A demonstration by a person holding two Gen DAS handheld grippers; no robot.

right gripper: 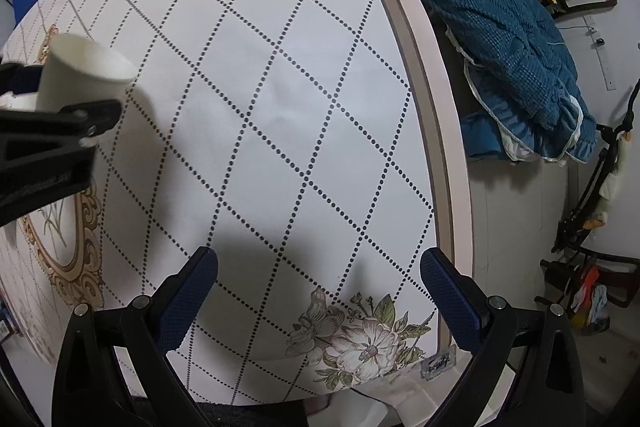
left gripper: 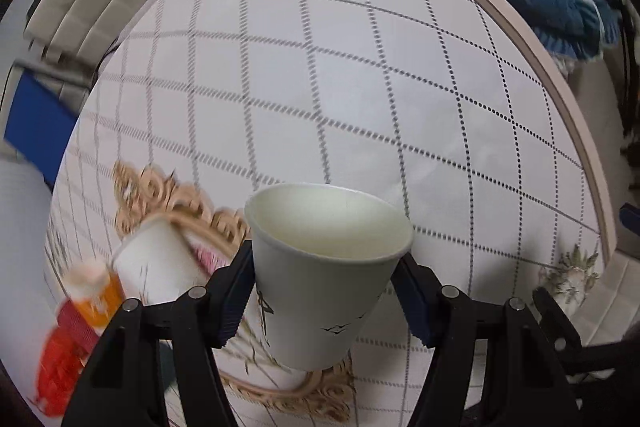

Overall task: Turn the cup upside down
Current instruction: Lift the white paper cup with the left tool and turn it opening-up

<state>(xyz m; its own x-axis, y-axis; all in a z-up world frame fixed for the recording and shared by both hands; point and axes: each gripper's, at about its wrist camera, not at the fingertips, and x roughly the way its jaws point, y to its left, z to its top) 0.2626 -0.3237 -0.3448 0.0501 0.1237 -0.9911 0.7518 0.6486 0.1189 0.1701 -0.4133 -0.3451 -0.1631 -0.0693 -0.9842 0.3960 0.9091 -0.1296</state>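
Left tongs (left gripper: 326,291) pinching the paper cup (left gripper: 326,267) across its wall, just under the rim, one pad each side. Cup is off the tabletop (left gripper: 360,87), mouth up and tipped a bit away from the tongs, inside looks empty. It hangs above the gold oval frame print (left gripper: 280,387) on the cloth. Right tongs (right gripper: 318,287) spread wide, nothing between them, hovering over the flower print (right gripper: 360,339) near the tabletop edge, well to the right of the cup. From that side the cup (right gripper: 84,75) shows far left with the other tool clamped on it.

Step in hand, as I judge it: cup lifted, turn not done yet. To do it well, roll the wrist about the pinch line so the mouth swings down, keep squeeze light since a thin paper wall will buckle or go oval. Give enough height that the rim clears the cloth through the turn, then lower straight and land the rim flat, not one edge first.

Watch the second white cup (left gripper: 160,267) and the orange and red stuff (left gripper: 80,315), both just left of the held cup; blurred, can't tell what those are. Set down right of them on bare checked cloth
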